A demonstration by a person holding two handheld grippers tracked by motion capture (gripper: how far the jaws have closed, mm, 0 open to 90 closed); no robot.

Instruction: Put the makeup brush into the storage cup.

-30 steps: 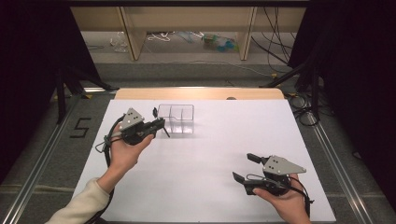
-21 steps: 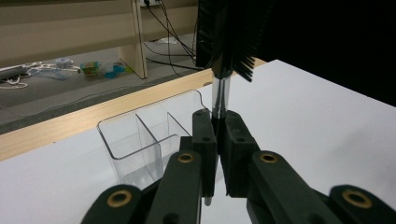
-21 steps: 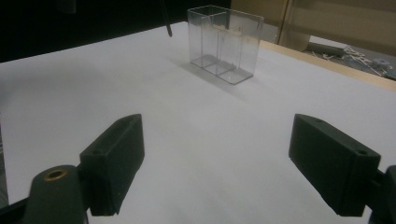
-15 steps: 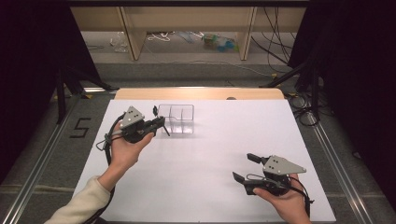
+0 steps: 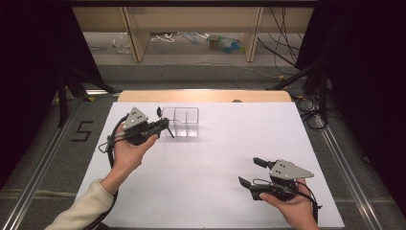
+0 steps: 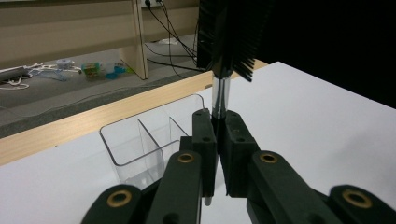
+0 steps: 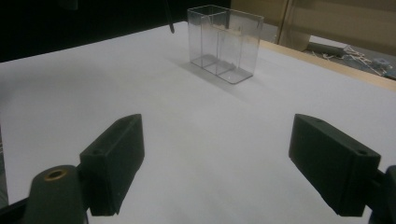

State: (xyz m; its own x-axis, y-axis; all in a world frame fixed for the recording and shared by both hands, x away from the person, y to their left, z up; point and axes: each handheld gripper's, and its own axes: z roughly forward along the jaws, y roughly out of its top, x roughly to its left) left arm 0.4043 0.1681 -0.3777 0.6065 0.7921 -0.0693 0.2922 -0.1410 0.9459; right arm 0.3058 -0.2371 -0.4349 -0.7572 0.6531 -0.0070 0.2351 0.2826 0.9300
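A clear plastic organiser [image 5: 181, 121] with compartments stands at the back of the white table [image 5: 225, 143]; it also appears ahead in the left gripper view [image 6: 140, 140] and far off in the right gripper view [image 7: 225, 42]. My left gripper [image 5: 165, 125] is just left of it, shut on a black brush [image 6: 229, 32] whose bristled head rises above the jaws and whose thin handle [image 5: 169, 132] slants down toward the table. My right gripper [image 5: 250, 172] rests near the front right, open, nothing between its pads [image 7: 114, 158].
A wooden strip [image 5: 206, 96] edges the table's far side. Beyond it lie cables and clutter on the floor [image 5: 220, 43] under a wooden bench. A floor mark "5" [image 5: 82, 130] sits left of the table.
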